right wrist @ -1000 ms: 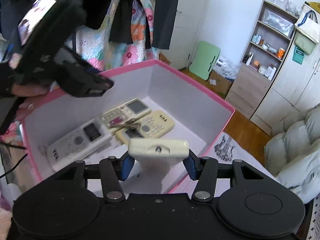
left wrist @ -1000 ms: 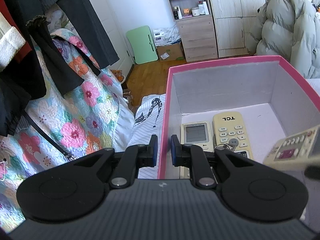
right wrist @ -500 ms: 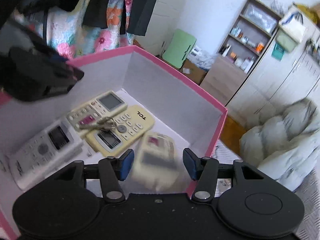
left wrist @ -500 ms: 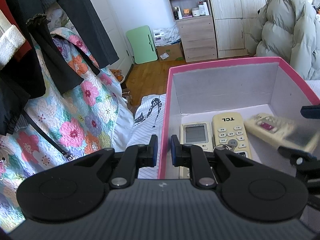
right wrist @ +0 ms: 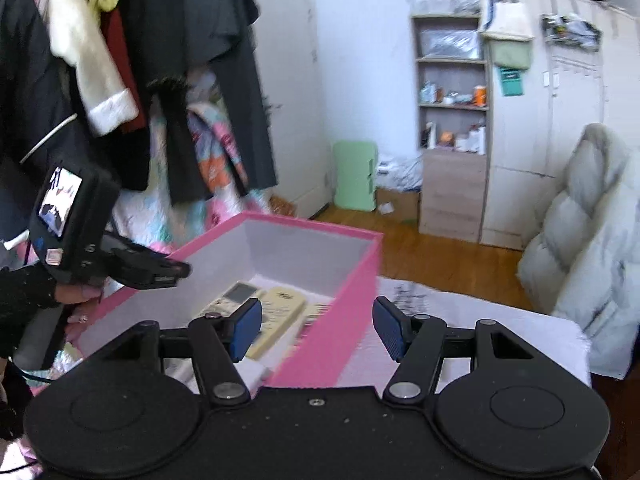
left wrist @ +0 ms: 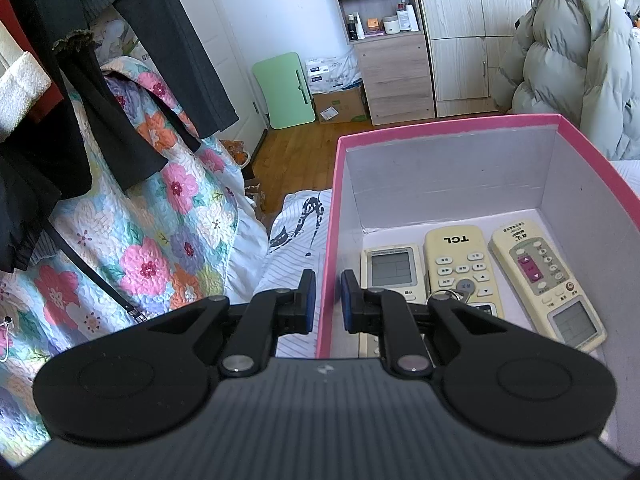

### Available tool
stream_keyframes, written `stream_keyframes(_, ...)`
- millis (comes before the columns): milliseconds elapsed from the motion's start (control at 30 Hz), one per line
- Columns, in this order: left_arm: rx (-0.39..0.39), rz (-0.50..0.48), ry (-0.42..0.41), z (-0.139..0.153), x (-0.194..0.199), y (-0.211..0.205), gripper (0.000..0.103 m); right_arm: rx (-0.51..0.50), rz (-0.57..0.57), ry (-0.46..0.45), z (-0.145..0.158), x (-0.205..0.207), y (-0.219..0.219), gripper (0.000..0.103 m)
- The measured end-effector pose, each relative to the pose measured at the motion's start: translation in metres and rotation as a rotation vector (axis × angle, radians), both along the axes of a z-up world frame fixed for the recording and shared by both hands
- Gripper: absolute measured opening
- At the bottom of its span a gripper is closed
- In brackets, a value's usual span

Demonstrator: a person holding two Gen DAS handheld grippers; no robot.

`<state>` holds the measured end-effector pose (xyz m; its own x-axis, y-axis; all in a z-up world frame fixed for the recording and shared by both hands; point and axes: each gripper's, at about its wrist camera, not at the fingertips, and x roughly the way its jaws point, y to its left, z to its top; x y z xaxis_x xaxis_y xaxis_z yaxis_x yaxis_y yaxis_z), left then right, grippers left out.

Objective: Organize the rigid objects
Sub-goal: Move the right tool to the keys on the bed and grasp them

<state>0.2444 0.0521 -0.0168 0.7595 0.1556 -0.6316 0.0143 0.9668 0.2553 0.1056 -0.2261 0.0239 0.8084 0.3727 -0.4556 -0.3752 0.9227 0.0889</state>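
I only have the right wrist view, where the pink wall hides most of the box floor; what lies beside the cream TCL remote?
Observer: In the left wrist view, a remote with pink buttons lies flat and face up between the TCL remote and the right-hand wall of the pink box.
Operator: Thank you. Is anything lying on the TCL remote?
Observer: Yes, a key ring rests on its lower half.
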Motion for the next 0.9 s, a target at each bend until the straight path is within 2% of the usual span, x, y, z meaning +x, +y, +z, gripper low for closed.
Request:
stream_keyframes(133,0.002,0.001,-0.001,0.000,0.000,-0.001,0.014,-0.014,-0.079,0.054,-0.015,0.005,-0.029,0.066)
stream_keyframes(300,0.011,-0.002,0.001,0.000,-0.001,-0.002,0.014,-0.038,-0.137,0.179,-0.051,0.026,-0.055,0.066)
stream_keyframes(633,0.013,-0.004,0.002,0.000,-0.001,-0.002,0.014,-0.113,-0.161,0.309,-0.104,0.111,-0.051,0.066)
stream_keyframes(733,0.011,-0.002,0.002,0.000,-0.001,-0.002,0.014,-0.099,-0.180,0.294,-0.114,0.134,-0.044,0.068)
stream_keyframes(833,0.013,-0.001,0.001,0.000,-0.001,-0.003,0.014,-0.155,-0.172,0.244,-0.119,0.152,-0.029,0.071)
stream_keyframes(900,0.015,-0.004,0.004,-0.001,0.000,-0.003,0.014,-0.129,-0.172,0.233,-0.120,0.159,-0.027,0.071)
